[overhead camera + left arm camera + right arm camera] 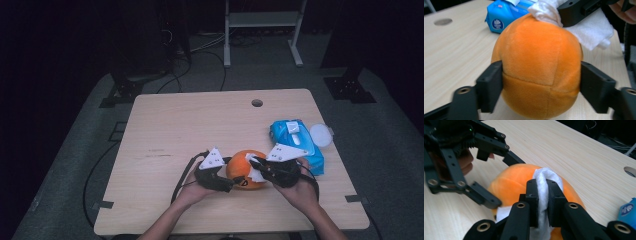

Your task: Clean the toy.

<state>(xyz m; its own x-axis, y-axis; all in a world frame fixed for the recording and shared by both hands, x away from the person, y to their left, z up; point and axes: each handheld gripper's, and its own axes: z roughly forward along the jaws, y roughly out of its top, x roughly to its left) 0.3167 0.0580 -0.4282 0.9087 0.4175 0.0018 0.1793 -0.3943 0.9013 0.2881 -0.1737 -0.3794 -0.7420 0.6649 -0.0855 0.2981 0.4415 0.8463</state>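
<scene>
Plush ball: orange plush ball (245, 169), round, soft nap, stitched seams between panels; it sits on the table near the front edge, between the two grippers
Left gripper: left gripper (541, 85) pinches the ball at its widest part, one black jaw pressed on each flank; the fabric dents slightly at the pads
Right gripper: right gripper (542, 195) has its jaws pressed together on a folded white wipe (544, 182); the wipe lies against the top of the ball
Wipe: thin, fuzzy, creased; a loose flap hangs down the ball's side
Wipes pack: blue wipes pack (296, 141), glossy soft plastic, flap lid open; it lies just right of the right gripper, near the table's right edge
Table: table (200, 125), pale wood grain, flat, rounded corners, a round cable hole (257, 103) near the far edge
Open room: the far half and the left half of the tabletop are bare; the hands sit close to the front edge
</scene>
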